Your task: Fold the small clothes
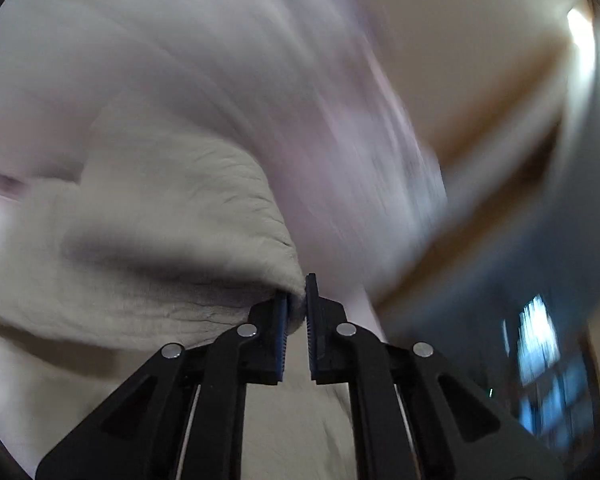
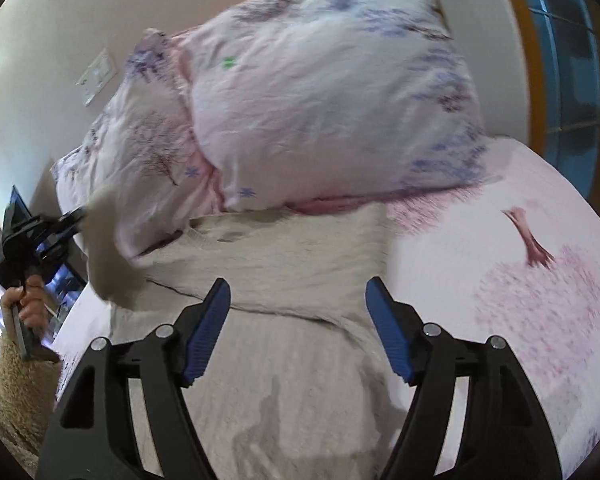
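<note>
A beige ribbed garment lies spread on the pink bedsheet below the pillows. My left gripper is shut on a pinch of the garment and holds that corner lifted; it also shows at the left in the right wrist view, with the lifted flap blurred. My right gripper is open and empty, its blue pads spread just above the middle of the garment.
Two pink floral pillows lean against the white wall behind the garment. A window with an orange frame is at the right. The person's hand and fleece sleeve are at the left edge.
</note>
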The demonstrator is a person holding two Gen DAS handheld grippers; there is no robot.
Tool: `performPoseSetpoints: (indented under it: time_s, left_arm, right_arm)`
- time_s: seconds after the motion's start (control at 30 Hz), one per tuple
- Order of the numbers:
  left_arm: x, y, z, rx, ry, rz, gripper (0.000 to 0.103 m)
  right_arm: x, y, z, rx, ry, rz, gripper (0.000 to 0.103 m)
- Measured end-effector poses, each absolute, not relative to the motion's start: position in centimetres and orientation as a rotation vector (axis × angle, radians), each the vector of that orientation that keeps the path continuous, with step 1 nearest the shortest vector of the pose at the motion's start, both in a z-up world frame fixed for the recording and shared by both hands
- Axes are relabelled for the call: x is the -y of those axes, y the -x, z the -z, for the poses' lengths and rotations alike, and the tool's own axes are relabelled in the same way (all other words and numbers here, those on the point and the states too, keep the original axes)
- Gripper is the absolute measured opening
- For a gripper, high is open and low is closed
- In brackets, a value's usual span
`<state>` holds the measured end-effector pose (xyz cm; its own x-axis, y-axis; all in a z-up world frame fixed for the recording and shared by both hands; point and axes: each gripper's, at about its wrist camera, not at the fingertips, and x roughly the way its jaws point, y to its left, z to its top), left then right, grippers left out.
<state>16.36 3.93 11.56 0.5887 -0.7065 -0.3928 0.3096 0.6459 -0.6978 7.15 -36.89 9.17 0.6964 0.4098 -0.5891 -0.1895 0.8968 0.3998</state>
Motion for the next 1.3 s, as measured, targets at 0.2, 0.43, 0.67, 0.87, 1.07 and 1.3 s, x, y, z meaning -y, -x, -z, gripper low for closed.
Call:
performPoseSetpoints:
  time_s: [0.2,0.43,0.67,0.87,1.07,1.3]
  left_arm:
    - [0.4,-12.7,-7.0,-0.928,0.383,0.689,0.006]
    - [-13.7,-3.8,-6.3,-0.938,0.345,0.287,0.034]
    - [-17.2,1.9,-1.0,-1.059,0.479,0.219,0.039]
    - [-14.6,4.5,-0.2,-1.064,0.556,0.319,0.024]
    - [-13.4,4.4,-0.6,-1.069,0.595,0.408,0.009]
    - [-12.8,-5.8,-9.2,-0.779,0.520,0.480,0.009]
  right_arm:
    - [40.8,-4.1,-5.8,-0.862,-0.435,-0.380,0.072]
    - [41.8,0.8,-0.9,-1.007,-0.630,-0.518,0.053]
    - [40.0,4.6,0.4,-1.073,-0.667,-0.628,0.042]
    - [38.2,6.4,0.3,-1.128,-0.665,-0.755,0.022]
    - [36.5,3.9,-2.4,-1.027,-0.657,-0.811,0.008]
    - [36.8,-6.4,-10.6,-0.692,-0.647,-0.728,0.008]
